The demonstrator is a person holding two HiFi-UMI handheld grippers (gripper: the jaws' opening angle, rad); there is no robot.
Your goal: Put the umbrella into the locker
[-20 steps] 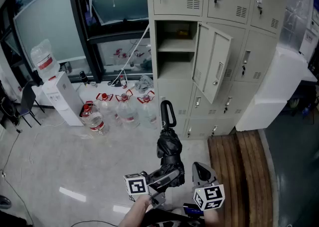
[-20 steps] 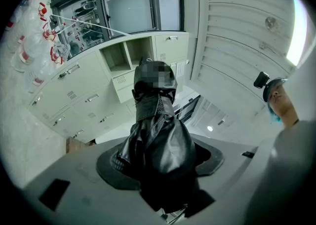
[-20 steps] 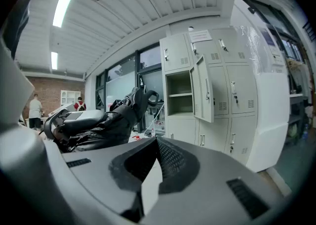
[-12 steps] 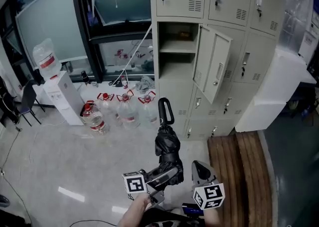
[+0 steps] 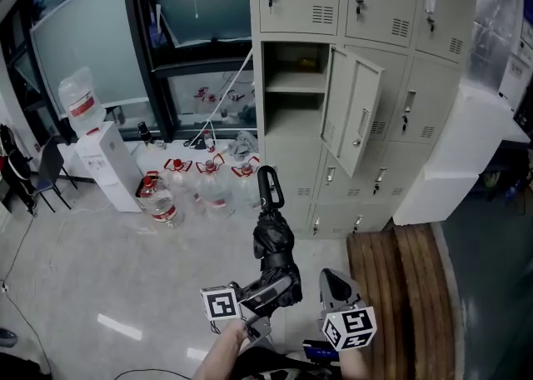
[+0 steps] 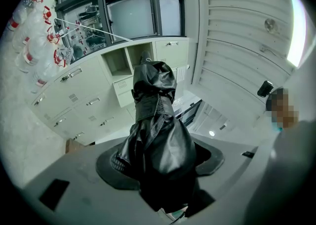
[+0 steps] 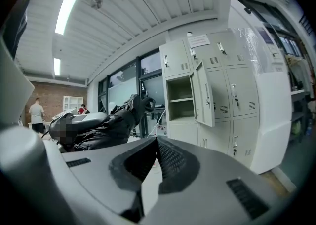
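Umbrella (image 5: 271, 241) clamped in left gripper (image 5: 268, 295), long axis handle-first toward locker (image 5: 293, 81); right gripper (image 5: 334, 285) closed, empty.

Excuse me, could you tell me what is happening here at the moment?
A person holds a folded black umbrella upright. The left claw is clamped on its lower end, hooked handle up. The right claw is shut and empty beside it. One locker ahead stands open, door swung out; the umbrella is not in it yet.

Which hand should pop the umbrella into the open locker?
Left. The left gripper is clamped on the umbrella, with the open locker ahead. The right gripper holds nothing, its jaws together.
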